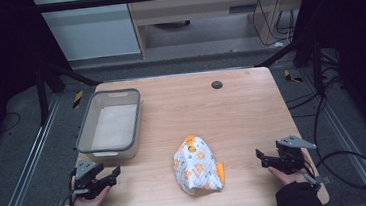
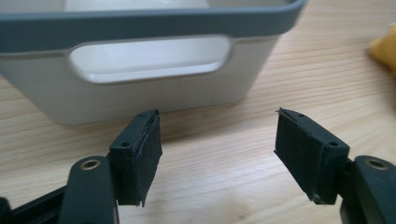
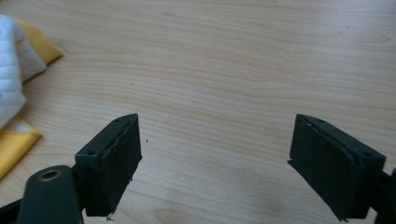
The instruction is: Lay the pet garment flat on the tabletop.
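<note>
High view: crumpled cloth (image 1: 197, 165) lies between left tool (image 1: 111, 175) and right tool (image 1: 262, 158), both released.

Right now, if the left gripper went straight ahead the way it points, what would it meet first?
Probably the grey-rimmed bin: its near wall with the handle cutout stands directly ahead of the open left gripper, with bare table between.

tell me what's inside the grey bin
The bin looks empty: only its pale bare floor shows in the high view. The strip under the near wall is hidden.
</note>
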`<action>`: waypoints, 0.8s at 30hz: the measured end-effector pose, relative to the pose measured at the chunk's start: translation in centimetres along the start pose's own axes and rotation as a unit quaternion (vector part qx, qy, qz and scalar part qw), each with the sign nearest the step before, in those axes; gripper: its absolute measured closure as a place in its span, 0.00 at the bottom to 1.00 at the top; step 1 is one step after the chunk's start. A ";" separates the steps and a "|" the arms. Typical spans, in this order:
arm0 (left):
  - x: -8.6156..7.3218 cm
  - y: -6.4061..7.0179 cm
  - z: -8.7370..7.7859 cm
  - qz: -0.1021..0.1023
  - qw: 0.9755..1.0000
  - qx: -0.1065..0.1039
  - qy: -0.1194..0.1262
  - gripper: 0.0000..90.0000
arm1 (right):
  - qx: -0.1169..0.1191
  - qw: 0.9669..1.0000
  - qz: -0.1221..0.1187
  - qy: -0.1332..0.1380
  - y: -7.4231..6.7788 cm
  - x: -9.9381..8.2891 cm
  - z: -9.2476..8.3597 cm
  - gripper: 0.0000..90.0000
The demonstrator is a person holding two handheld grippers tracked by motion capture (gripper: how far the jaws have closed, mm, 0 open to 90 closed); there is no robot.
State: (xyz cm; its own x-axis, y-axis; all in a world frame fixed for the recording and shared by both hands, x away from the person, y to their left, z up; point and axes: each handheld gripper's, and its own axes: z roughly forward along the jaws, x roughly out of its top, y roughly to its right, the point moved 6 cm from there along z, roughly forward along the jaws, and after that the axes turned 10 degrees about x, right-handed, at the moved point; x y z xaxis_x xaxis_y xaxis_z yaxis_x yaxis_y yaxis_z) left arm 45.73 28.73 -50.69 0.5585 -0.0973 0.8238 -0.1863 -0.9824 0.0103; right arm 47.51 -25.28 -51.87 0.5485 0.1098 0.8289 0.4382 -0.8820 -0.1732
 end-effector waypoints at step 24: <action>3.7 1.5 -3.1 0.025 0.998 -0.033 0.050 0.32 | 0.032 0.999 -0.007 0.022 -1.6 3.2 -1.4 0.19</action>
State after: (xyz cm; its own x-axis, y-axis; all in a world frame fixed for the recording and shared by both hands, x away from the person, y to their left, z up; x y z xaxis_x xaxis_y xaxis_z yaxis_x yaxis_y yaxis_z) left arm 45.04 27.36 -45.85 0.4638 -0.1262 0.8769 -0.2659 -0.9640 0.0018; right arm 47.60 -24.18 -48.25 0.5104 0.1007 0.8540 0.4916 -0.8490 -0.1937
